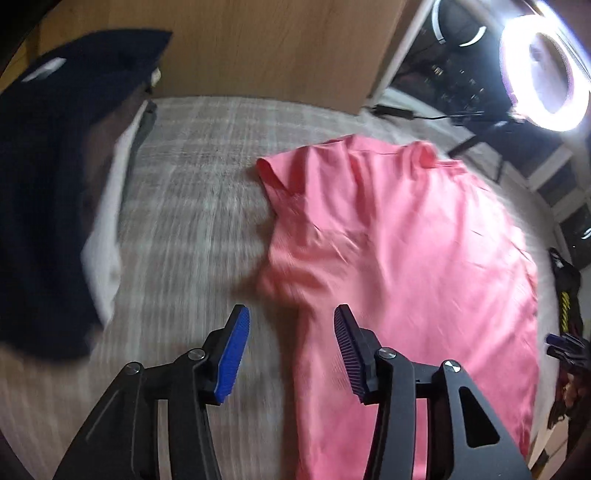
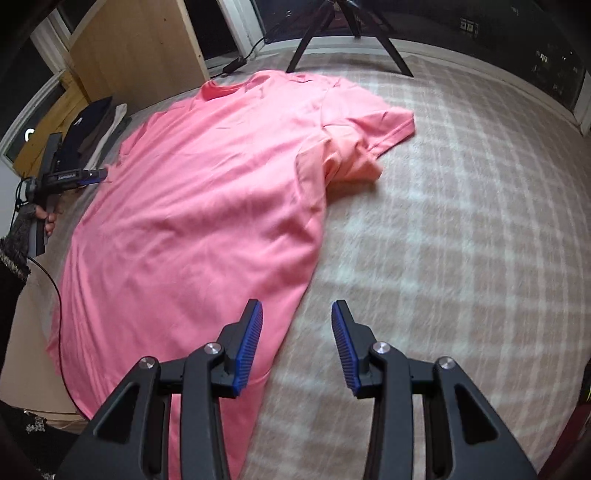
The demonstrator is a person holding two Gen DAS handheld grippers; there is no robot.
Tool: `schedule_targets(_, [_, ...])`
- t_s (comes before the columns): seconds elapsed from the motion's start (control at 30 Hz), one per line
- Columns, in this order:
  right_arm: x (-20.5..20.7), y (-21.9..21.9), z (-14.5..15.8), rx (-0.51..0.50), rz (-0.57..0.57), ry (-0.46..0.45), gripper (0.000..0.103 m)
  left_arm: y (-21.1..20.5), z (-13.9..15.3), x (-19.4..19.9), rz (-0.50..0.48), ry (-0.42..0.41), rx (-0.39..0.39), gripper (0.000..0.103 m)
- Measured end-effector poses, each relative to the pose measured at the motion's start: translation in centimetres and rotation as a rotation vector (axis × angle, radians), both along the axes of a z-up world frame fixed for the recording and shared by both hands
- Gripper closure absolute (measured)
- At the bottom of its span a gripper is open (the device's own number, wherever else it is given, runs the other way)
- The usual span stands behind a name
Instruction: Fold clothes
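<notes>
Pink short-sleeved cotton T-shirt point(image 2: 207, 206) lies spread flat across the grey-and-white checked bed cover point(image 2: 461, 221), filling the centre and left of the right wrist view, one sleeve bunched toward the upper right. In the left wrist view a pile of dark navy and white folded clothes point(image 1: 48, 192) sits at the left, well apart from the shirt. A light wooden board point(image 1: 266, 48) stands behind the bed at the top, a glowing white ring lamp point(image 1: 546, 74) shines in the upper right, and black tripod legs point(image 2: 347, 33) rise at the top of the right wrist view beside dark windows. The left gripper point(image 1: 291, 354) angles down over the shirt's near edge, fingers parted, nothing between them; a hand point(image 2: 50, 218) in a knitted cuff holds it. The right gripper point(image 2: 297, 347) hovers above the shirt's hem edge, fingers apart, gripping nothing.
</notes>
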State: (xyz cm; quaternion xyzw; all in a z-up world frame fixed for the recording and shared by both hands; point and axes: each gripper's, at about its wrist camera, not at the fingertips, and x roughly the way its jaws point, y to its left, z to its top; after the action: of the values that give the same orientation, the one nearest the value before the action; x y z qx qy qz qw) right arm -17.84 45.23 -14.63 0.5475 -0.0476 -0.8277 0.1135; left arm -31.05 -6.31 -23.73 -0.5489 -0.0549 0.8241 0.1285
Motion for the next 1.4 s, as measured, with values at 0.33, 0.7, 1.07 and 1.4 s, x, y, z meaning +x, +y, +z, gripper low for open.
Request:
schedule_targets(0.33, [-3.0,1.5,-1.3,-0.007,-0.014,0.004,0.064,0.1,0.1,-2.6,-0.005,0.064,-0.009,0.099])
schedule_targets(0.7, [-9.9,6.4,-1.7,-0.101,-0.142,0.048,0.064,-1.3,0.5,-3.4,0.075,0.128,-0.147,0.083])
schedule_targets(1.07, [-10.1,7.4,-1.7,-0.24,-0.006,0.088,0.065,12.8,4.4,-0.8,-0.287,0.12,-0.107,0.073])
schedule_targets(1.4, [-9.5,4.8,-2.6,-0.107,0.196,0.164,0.065,22.7,0.7,2.7,-0.537,-0.016,-0.182,0.066])
